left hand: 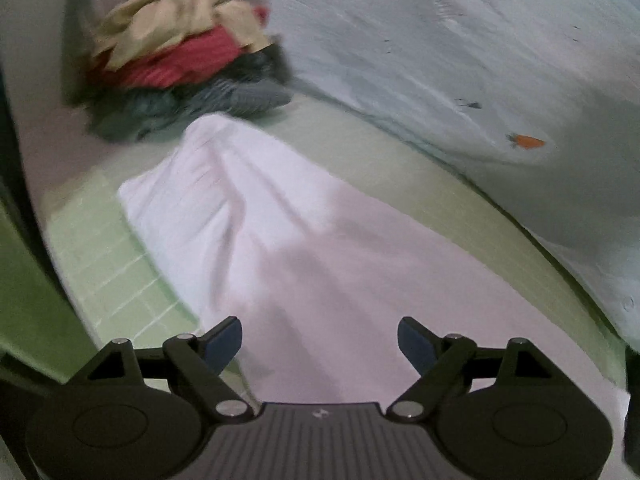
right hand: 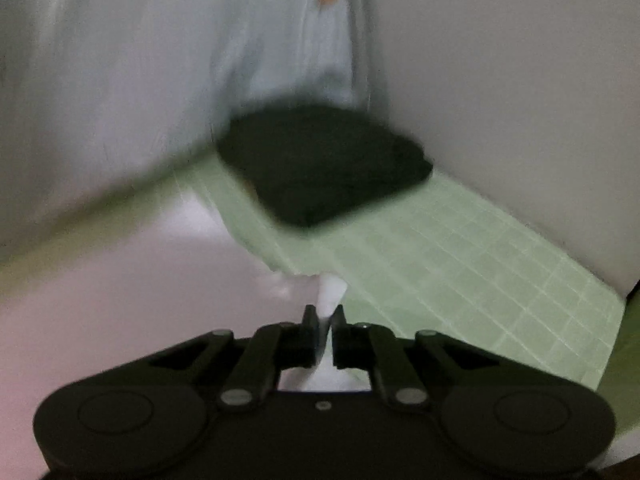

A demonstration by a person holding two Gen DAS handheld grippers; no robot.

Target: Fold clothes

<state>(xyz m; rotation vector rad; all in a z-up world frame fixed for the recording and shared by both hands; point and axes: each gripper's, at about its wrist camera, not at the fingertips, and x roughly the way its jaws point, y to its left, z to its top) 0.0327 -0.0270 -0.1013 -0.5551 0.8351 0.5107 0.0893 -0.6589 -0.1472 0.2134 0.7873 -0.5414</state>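
Observation:
A white garment [left hand: 256, 216] lies spread on the green gridded mat [left hand: 104, 264]. My left gripper [left hand: 320, 340] is open and empty, hovering over the garment's near part. In the right wrist view the same white garment [right hand: 120, 280] fills the lower left. My right gripper [right hand: 325, 320] is shut on a pinched edge of it. Both views are blurred.
A pile of unfolded clothes [left hand: 188, 52], beige, red and grey, sits at the mat's far left. A folded dark garment [right hand: 324, 164] lies on the mat [right hand: 460, 264] in the far corner. A pale sheet with orange prints [left hand: 460, 60] hangs behind.

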